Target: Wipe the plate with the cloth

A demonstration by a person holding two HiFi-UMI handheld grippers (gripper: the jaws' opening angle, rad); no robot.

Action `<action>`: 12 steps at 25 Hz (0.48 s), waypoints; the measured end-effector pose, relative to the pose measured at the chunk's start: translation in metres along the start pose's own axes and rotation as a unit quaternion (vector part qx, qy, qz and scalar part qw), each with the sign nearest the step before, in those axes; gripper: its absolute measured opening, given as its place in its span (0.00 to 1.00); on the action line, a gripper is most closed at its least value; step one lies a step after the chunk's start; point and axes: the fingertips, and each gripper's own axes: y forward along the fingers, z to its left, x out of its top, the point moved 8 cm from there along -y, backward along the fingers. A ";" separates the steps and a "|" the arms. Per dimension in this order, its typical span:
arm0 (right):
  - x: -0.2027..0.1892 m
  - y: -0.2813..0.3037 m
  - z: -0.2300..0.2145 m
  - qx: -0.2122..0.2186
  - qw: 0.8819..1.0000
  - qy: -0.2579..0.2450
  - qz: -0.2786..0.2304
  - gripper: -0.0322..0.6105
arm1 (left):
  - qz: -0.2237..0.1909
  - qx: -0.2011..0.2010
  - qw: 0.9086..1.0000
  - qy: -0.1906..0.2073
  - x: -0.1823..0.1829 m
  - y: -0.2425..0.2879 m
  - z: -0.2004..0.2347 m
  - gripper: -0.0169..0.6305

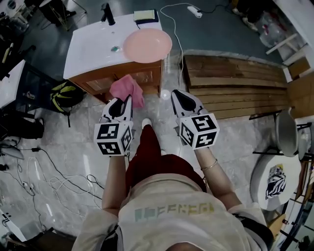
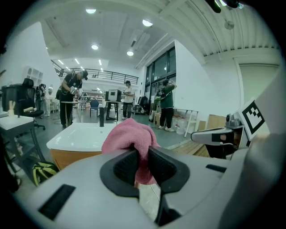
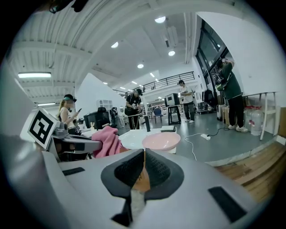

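A pink plate (image 1: 147, 45) rests on the right end of the white sink top (image 1: 93, 49), partly over its edge; in the right gripper view the plate (image 3: 161, 141) lies ahead past the jaws. My left gripper (image 1: 128, 100) is shut on a pink cloth (image 1: 126, 89), held in the air in front of the cabinet, short of the plate. In the left gripper view the cloth (image 2: 129, 136) bulges up between the jaws of the left gripper (image 2: 143, 163). My right gripper (image 1: 172, 94) hangs beside it, jaws together with nothing in them; the same gripper (image 3: 143, 166) shows closed pads.
A black faucet (image 1: 108, 13) and a drain (image 1: 115, 48) sit on the sink top, with a dark-edged book (image 1: 146, 15) at its back. Wooden pallets (image 1: 235, 83) lie to the right. A backpack (image 1: 66, 95) and cables lie on the floor at left. People stand far off.
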 end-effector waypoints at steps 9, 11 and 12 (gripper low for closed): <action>0.027 0.091 -0.036 -0.030 0.999 0.010 0.013 0.11 | 0.011 -0.021 1.000 0.006 0.034 0.089 0.054 0.13; 0.032 0.113 -0.045 -0.041 0.999 0.015 0.017 0.11 | 0.016 -0.026 1.000 0.007 0.042 0.111 0.069 0.13; 0.035 0.124 -0.050 -0.047 0.999 0.017 0.020 0.11 | 0.017 -0.029 0.999 0.008 0.046 0.121 0.077 0.13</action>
